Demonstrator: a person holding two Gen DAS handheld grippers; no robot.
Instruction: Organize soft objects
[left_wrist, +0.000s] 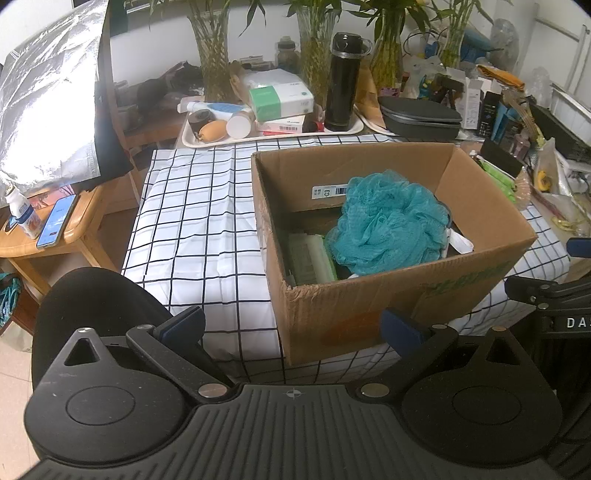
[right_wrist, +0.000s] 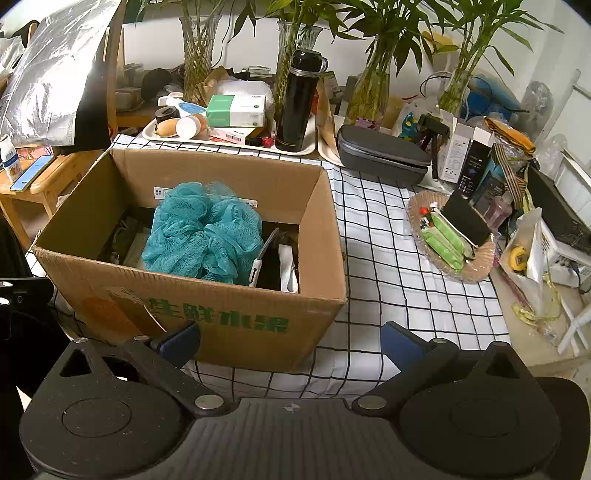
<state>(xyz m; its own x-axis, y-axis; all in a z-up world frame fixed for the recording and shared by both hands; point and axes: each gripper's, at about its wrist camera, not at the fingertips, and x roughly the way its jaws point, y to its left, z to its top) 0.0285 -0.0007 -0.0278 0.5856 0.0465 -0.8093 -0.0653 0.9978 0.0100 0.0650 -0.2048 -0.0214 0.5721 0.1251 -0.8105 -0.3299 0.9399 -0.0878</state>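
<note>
Both claws are held wide apart and empty, drawn back at the near edge of the desk: the left claw (left_wrist: 293, 325) is seen before the near left corner of the box, the right claw (right_wrist: 291, 341) before its printed front wall. Just ahead of them an open brown corrugated cardboard box with green lettering (right_wrist: 207, 317) is set on the white cloth with a black grid (left_wrist: 192, 229) that covers the desk. Inside the box, a teal mesh bath pouf (left_wrist: 391, 225) is found lying on top, above a pale green ribbed item (left_wrist: 312, 258) at its left and some dark and white items at its right that cannot be made out clearly. The pouf is judged to be very light, springy and easily crushed, with no stiff part; it could be taken by pinching a bunch of its gathered netting near the top, though loose loops may snag on the fingers or on the box rim. Beyond the box, a cream tray (right_wrist: 236, 142) carrying a tall black flask (right_wrist: 297, 99) and a green-and-white tissue pack (right_wrist: 236, 110) is seen, with glass vases of bamboo behind.
</note>
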